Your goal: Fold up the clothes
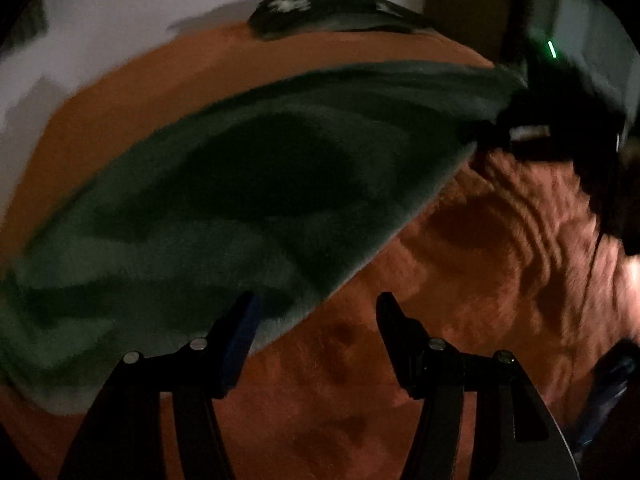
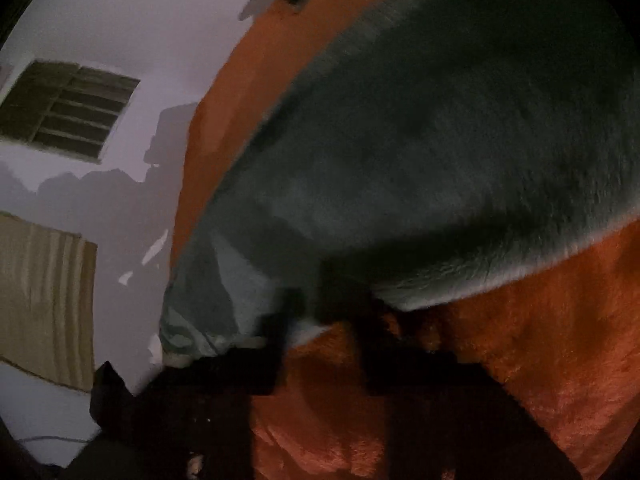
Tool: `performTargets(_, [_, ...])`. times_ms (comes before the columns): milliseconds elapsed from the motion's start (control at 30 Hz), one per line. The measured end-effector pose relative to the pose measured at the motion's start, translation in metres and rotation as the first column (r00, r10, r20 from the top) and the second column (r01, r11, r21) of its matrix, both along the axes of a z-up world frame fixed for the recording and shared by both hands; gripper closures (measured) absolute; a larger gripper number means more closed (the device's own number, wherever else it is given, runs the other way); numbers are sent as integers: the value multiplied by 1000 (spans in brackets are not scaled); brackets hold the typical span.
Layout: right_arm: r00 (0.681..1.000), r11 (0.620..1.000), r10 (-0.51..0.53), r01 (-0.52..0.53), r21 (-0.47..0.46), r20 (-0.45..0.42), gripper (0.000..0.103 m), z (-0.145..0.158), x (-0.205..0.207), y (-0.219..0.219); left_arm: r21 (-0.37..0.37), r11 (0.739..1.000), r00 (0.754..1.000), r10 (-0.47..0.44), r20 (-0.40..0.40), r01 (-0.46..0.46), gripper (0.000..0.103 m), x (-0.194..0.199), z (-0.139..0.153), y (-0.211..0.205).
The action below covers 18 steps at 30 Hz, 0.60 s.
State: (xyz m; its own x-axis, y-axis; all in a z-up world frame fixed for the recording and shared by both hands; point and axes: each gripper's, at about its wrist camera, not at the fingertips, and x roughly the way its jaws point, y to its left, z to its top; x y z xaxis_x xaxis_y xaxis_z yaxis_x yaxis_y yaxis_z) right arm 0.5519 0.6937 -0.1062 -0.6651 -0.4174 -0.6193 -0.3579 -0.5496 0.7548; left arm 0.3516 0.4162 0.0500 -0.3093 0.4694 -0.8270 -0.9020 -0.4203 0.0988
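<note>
A dark green garment (image 1: 240, 184) lies spread across a rust-orange fuzzy blanket (image 1: 480, 280). My left gripper (image 1: 316, 312) is open just above the blanket. Its blue-padded left finger (image 1: 240, 336) hangs over the garment's near edge, and only blanket shows between the jaws. At the upper right, my right gripper (image 1: 516, 128) is shut on the garment's far end, and the cloth stretches away from it. In the right wrist view, the green garment (image 2: 440, 140) fills the upper right. My right gripper (image 2: 324, 292) shows as dark fingers closed on its lower edge, over the blanket (image 2: 540, 340).
Another dark garment with white patches (image 1: 332, 12) lies at the blanket's far edge, against a white wall (image 1: 120, 20). The right wrist view shows a slatted vent (image 2: 68, 108) in that wall and a beige striped cloth (image 2: 40, 300) at the left.
</note>
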Motion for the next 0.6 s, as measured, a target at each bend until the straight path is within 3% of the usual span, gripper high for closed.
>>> performTargets(133, [999, 1000, 3, -3, -4, -35, 92, 23, -10, 11, -30, 996, 982, -89, -167, 85, 41, 15, 3, 21])
performTargets(267, [999, 999, -2, 0, -49, -32, 92, 36, -9, 15, -76, 979, 923, -202, -328, 187, 42, 29, -3, 48])
performTargets(300, [999, 1000, 4, -5, -30, -38, 92, 41, -10, 17, -81, 979, 920, -203, -336, 187, 45, 25, -1, 51])
performTargets(333, [999, 1000, 9, -9, -11, -44, 92, 47, -10, 19, -84, 979, 918, -202, -341, 184, 63, 20, 1, 54])
performTargets(367, [999, 1000, 12, -12, 2, -46, 92, 45, -10, 20, -75, 984, 932, -176, -318, 160, 85, 10, 5, 55])
performTargets(400, [999, 1000, 20, -19, 18, -48, 92, 49, -10, 16, -55, 989, 948, -149, -282, 139, 92, 1, 9, 56])
performTargets(500, [997, 995, 75, -73, 63, -33, 91, 47, -10, 5, 12, 996, 982, -88, -167, 92, 95, -30, 27, 61])
performTargets(600, [984, 973, 179, -177, 145, -2, 85, 41, -32, -8, 45, 995, 990, -88, -106, 94, 95, -55, 50, 63])
